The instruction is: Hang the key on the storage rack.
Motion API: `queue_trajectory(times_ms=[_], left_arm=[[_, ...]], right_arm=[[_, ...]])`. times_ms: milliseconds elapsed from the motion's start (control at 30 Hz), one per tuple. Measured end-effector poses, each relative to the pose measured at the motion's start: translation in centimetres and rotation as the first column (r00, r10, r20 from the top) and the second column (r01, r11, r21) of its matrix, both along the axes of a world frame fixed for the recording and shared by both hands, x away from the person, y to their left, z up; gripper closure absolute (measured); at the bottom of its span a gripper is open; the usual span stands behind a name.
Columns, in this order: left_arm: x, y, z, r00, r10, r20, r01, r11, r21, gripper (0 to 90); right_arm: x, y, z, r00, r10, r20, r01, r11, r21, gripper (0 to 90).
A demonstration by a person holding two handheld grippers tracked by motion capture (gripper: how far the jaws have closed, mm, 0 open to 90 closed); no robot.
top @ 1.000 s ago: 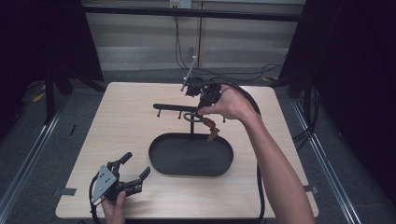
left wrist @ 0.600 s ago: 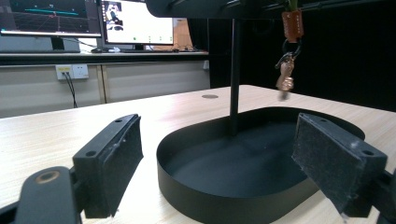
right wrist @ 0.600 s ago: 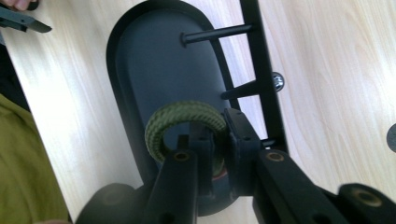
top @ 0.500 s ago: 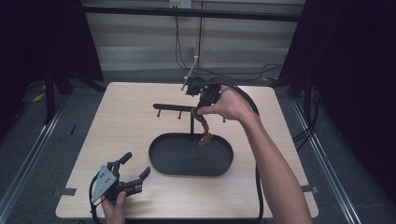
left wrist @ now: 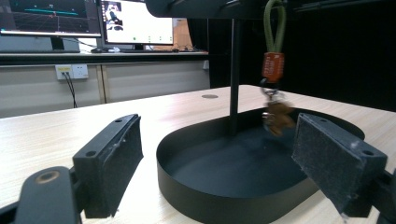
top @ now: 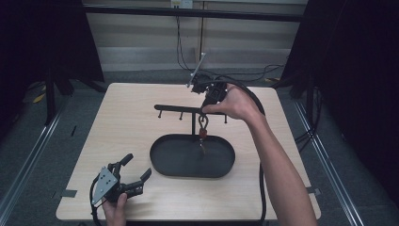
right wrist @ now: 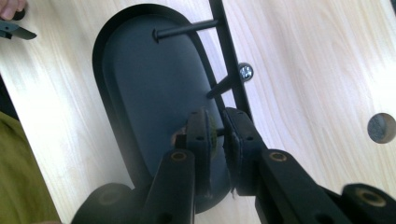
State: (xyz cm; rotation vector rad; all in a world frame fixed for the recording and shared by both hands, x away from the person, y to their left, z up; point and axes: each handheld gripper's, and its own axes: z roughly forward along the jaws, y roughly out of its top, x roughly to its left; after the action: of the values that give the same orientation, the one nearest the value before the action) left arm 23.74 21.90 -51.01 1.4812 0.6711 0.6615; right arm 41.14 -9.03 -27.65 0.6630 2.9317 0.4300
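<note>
Since a second ago the keychain with olive loop and orange tag [top: 203, 128] has swung to hang straight from the black hook rack [top: 175, 108]. The right tongs [top: 205, 104], just beginning to part, still pinch its loop at the peg; the next move, I judge, is opening fully and backing off. It dangles over the empty black oval metal tray [top: 164, 165] on the tabletop [top: 127, 122]. The left tongs [top: 133, 174] rest wide open, holding nothing.

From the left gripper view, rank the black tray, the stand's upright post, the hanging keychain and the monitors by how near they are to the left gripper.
1. black tray, its rim just ahead of the open jaws.
2. hanging keychain, over the tray, right of centre.
3. upright post, close behind the keychain; these two are nearly level.
4. monitors, far back, upper left.
</note>
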Motion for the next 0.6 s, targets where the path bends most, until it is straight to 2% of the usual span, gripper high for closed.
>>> queue_trajectory(times_ms=[100, 300, 500, 600], left_arm=[[0.0, 0.0, 0.0, 1.0, 0.001, -0.001, -0.001, 1.0, -0.002, 15.7], [0.0, 0.0, 0.0, 1.0, 0.002, -0.001, -0.002, 1.0, -0.001, 15.7], [0.0, 0.0, 0.0, 1.0, 0.003, -0.001, -0.003, 1.0, 0.0, 15.7], [0.0, 0.0, 0.0, 1.0, 0.003, -0.001, -0.003, 1.0, 0.002, 15.7]], right_arm=[[0.0, -0.1, 0.0, 1.0, -0.008, -0.004, 0.008, 1.0, -0.011, 81.3], [-0.1, -0.3, 0.1, 0.9999, -0.006, -0.016, 0.006, 1.0, 0.012, 79.9], [-0.5, -1.0, -0.1, 0.9976, -0.025, -0.065, 0.028, 0.999, 0.036, 75.0], [-0.9, -1.4, -0.3, 0.9982, -0.02, -0.056, 0.023, 0.999, 0.041, 73.3]])
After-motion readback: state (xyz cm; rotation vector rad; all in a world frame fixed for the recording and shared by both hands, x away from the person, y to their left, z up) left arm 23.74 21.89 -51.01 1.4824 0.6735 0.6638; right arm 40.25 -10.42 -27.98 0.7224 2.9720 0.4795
